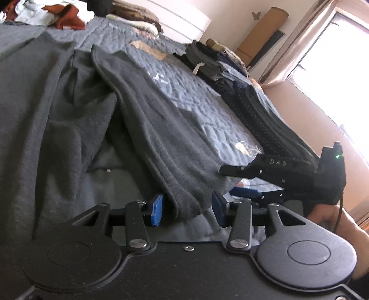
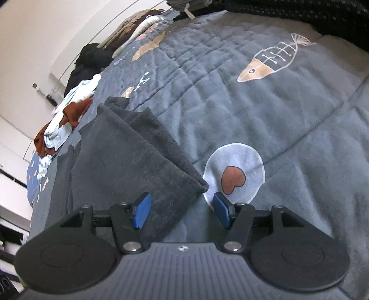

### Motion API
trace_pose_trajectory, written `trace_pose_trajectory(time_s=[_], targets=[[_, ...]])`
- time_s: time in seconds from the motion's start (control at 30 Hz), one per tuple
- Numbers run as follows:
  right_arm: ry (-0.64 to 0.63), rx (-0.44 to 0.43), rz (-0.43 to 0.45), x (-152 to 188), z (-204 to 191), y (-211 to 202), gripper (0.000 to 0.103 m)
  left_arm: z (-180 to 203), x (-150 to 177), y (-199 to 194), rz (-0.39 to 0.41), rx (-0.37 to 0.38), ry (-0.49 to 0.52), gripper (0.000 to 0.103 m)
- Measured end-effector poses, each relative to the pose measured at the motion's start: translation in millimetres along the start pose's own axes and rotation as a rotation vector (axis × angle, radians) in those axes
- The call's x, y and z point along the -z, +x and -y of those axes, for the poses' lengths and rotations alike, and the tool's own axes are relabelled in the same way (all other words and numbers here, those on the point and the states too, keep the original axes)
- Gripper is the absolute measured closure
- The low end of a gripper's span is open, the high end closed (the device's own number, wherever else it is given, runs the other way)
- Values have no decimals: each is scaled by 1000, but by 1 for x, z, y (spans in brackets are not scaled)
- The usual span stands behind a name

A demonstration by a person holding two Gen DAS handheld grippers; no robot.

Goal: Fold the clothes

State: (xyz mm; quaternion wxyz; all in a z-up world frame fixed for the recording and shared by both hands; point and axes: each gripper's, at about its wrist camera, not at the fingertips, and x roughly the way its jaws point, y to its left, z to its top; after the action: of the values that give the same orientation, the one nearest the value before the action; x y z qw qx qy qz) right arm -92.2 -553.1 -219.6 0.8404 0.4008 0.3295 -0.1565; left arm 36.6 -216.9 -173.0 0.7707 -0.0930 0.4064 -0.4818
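A dark grey fleece garment (image 1: 69,110) lies spread on the blue quilted bed (image 2: 265,110). One folded flap of it (image 1: 175,147) runs down to my left gripper (image 1: 188,208). The cloth fills the gap between the blue pads (image 1: 156,210) and touches both, so the gripper is shut on that edge. In the right wrist view the flap's corner (image 2: 184,180) lies between the fingers of my right gripper (image 2: 181,211). That gripper stands open, with a gap between the corner and the right-hand pad (image 2: 221,210). From the left wrist view the right gripper (image 1: 233,182) sits just right of the flap's end.
Unfolded rust and pale clothes (image 1: 60,16) are heaped at the bed's far corner. A stack of folded dark clothes (image 1: 207,62) and a dotted dark garment (image 1: 265,110) lie along the window side. A hand (image 1: 327,214) holds the right gripper. A curtained window (image 1: 334,69) is beyond.
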Motion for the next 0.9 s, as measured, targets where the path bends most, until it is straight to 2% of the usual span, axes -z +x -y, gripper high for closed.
trace_pose_trajectory(time_s=[0.1,0.17,0.2,0.23,0.43,0.73,0.9], targets=[[18,-13,4,-1,1,2,47,-1,0,4,-8,15,-7,60],[44,-26,0,-2,4,3,65,-2,0,6,-16,23,-13,70],[66,-36,-13,-2,6,3,89,-3,0,8,-26,23,-19,84],[87,-45,-24,-3,8,4,97,-5,0,9,-35,27,-33,88],[159,-103,-4,-5,8,-26,99,-16,-2,3,-58,99,-156,95],[130,-62,24,-12,5,-81,100,19,7,-12,-98,223,-118,98],[68,-25,44,-18,5,-111,100,36,17,-14,-135,286,-130,98]])
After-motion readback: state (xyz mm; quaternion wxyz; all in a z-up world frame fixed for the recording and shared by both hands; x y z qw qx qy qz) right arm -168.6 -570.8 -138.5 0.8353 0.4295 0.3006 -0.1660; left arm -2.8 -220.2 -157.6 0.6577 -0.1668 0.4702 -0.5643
